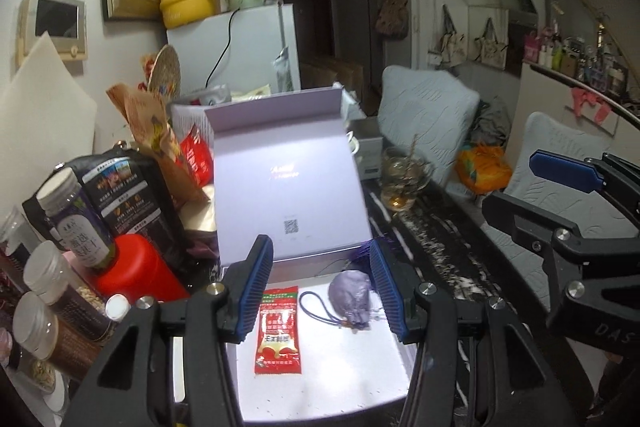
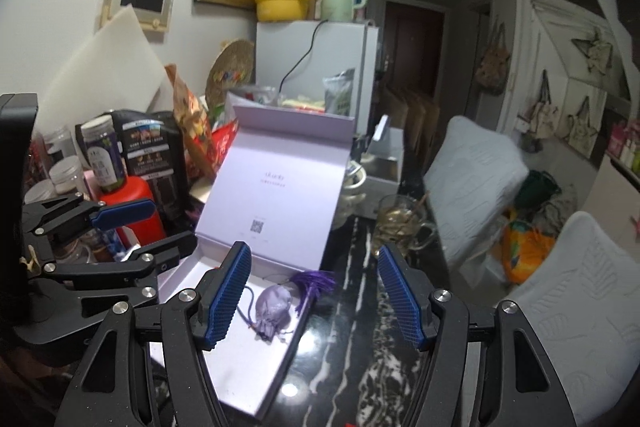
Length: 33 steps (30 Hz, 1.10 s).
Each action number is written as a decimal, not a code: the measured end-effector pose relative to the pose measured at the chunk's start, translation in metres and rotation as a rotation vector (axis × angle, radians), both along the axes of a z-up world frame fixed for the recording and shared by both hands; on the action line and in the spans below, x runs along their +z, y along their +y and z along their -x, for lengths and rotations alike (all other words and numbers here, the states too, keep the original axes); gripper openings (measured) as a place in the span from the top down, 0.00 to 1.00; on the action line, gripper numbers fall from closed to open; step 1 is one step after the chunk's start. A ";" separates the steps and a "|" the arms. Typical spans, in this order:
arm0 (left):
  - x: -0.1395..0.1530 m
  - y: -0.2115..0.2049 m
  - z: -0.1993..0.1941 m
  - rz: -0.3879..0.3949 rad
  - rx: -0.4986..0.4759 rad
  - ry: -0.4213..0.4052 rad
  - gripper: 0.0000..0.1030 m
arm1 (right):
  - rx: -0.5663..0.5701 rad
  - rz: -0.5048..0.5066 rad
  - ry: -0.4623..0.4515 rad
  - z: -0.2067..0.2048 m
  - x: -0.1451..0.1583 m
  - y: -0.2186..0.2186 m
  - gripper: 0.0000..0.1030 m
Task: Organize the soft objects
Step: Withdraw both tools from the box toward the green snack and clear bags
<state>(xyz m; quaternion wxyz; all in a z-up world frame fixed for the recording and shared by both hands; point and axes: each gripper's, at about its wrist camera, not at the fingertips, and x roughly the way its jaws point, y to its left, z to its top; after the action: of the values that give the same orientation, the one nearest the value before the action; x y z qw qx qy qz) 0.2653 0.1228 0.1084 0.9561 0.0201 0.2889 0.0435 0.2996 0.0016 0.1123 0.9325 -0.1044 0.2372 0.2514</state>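
Two claws hung over an open lilac box (image 1: 288, 163) on a dark marbled table (image 2: 352, 347), and neither one held anything. The right claw (image 2: 320, 299) stood with its blue-padded fingers (image 2: 230, 297) well apart, one over the box's near corner and the other over bare tabletop, with nothing gripped between them. The left claw (image 1: 320, 291) was set narrower, its fingers (image 1: 252, 291) still parted and clear of the things lying below; from the left camera the pouch and the sachet showed in the gap between them, but no pad pressed on either.

The box was the biggest thing close by. Its hinged lid stood up at the back, with a small square code printed on the inside. Its white tray held two soft things: a red sachet (image 1: 278, 331) lying flat toward the left, and a small purple drawstring pouch (image 1: 350, 297) beside it on the right, apart from the sachet. The pouch's cord looped out on its left, and a purple tassel (image 2: 316, 285) lay draped over the box's right rim.

Left of the box crowded a red canister (image 1: 138, 269), a black coffee bag (image 1: 128, 187) and several white-capped jars (image 1: 48, 275). To the right, a glass cup (image 1: 402, 183) with some dried stems inside it stood on the table.
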 end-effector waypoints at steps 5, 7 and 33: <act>0.014 -0.011 0.024 0.001 -0.035 -0.039 0.42 | -0.023 -0.020 -0.044 0.028 0.013 -0.018 0.35; 0.019 -0.015 0.035 -0.003 -0.038 -0.065 0.21 | -0.030 -0.030 -0.053 0.036 0.017 -0.024 0.35; -0.005 -0.051 0.135 0.003 -0.187 -0.087 0.14 | -0.098 -0.084 -0.116 0.164 0.007 -0.082 0.10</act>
<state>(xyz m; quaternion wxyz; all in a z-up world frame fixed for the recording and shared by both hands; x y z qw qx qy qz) 0.1307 0.0720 0.1036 0.9677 0.0439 0.2441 -0.0457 0.1356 -0.0800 0.1194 0.9594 -0.0678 0.1770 0.2088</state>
